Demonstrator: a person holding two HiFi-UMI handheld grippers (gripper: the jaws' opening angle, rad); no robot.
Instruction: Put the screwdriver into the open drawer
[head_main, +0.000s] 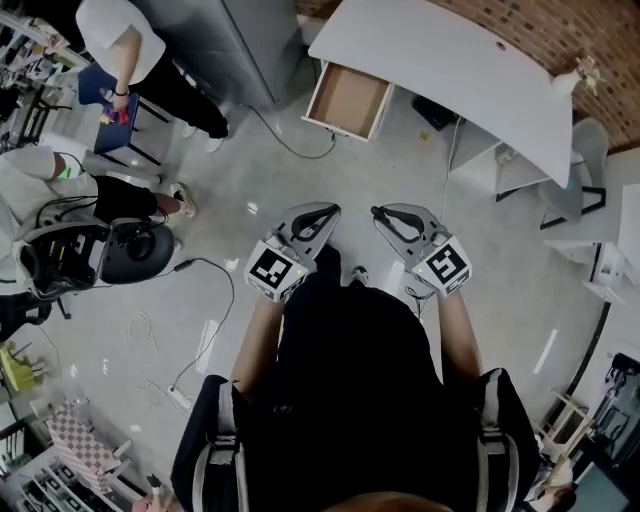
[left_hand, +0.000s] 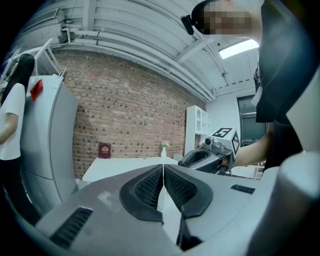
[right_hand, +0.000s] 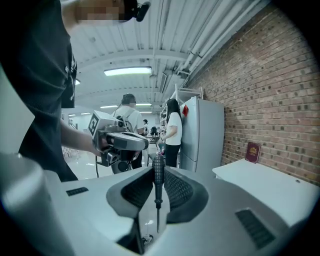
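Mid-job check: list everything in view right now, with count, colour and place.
screwdriver: one, black handle, clamped between the right gripper's jaws
drawer: one, white with a brown inside, pulled open at the desk's left end in the head view
desk: one, white, along the brick wall
book: one, maroon, upright on the desk against the wall
vase: one, white, on the desk
cabinet: one, grey, tall, left of the desk
bystanders: two, light tops, far left of the head view
left gripper: one, grey, jaws together with nothing between them
right gripper: one, grey, shut on the screwdriver
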